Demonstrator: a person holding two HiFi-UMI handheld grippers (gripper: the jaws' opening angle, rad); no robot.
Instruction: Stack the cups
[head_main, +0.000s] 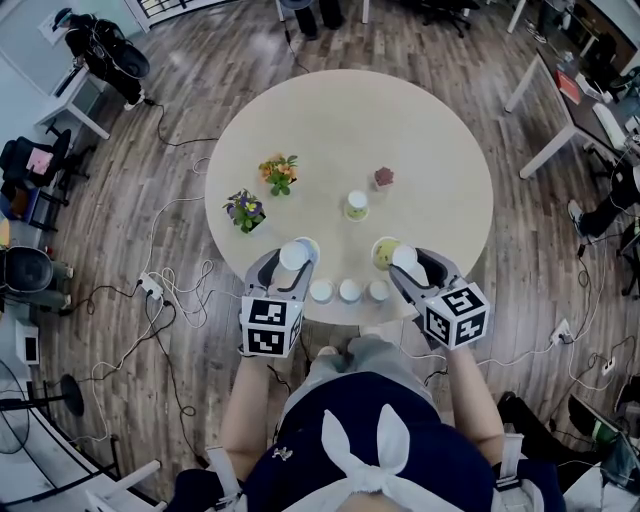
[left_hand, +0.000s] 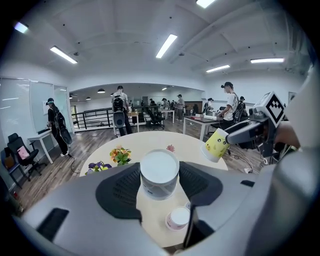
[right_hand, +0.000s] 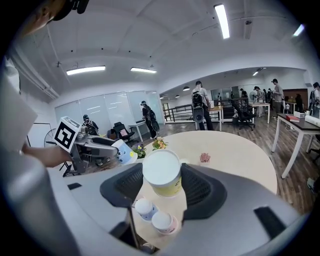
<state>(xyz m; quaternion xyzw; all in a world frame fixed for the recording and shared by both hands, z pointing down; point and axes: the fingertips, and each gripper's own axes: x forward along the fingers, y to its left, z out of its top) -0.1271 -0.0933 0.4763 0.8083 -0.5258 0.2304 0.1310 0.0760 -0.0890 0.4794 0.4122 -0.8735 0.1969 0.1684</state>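
A white, blue-printed cup (left_hand: 159, 175) is pinched between the jaws of the left hand-held gripper (head_main: 291, 262), and a yellow cup (right_hand: 162, 173) likewise in the right hand-held gripper (head_main: 400, 262), both raised over the round bench (head_main: 430, 150). Three small cups (head_main: 349, 290) stand in a row between and just below the two. Stacking well probably means lining one held cup squarely over another before nesting.

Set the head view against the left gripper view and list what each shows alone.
Head view only: the lone cup mid-table and the white bow at the person's waist. Left gripper view only: ceiling lights and people standing in the office. Both: the round table, the orange flowers, the pale cup gripped by the left gripper, the yellow cup gripped by the right gripper.
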